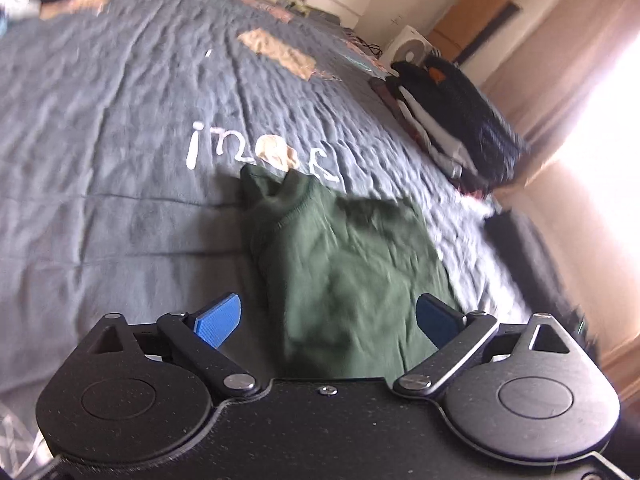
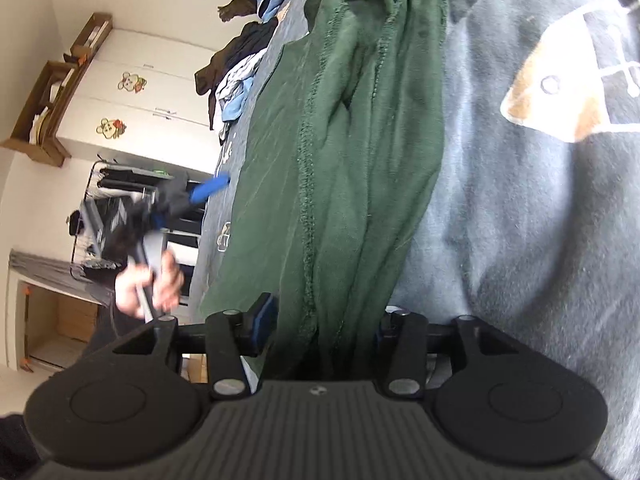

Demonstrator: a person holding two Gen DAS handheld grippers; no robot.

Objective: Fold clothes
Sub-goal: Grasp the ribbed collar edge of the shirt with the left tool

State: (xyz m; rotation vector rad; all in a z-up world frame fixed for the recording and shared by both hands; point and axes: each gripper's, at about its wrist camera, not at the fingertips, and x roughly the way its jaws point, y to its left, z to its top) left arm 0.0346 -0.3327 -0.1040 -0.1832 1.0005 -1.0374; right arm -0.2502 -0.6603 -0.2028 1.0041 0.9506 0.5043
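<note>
While the green garment (image 1: pixel 344 264) lies part-folded on the grey bedspread (image 1: pixel 120 128), the right gripper (image 2: pixel 324 320) clenches its bunched edge and the left gripper (image 1: pixel 328 316) hovers released above it. Seemingly mid-fold; next, the left should pinch a free edge.

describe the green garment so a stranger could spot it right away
Look at the big grey-blue quilt covering the bed. Just below its white stitched lettering lies the dark green garment, partly folded. It is the only green piece; the clothes stack at the bed's edge is black and white.
</note>
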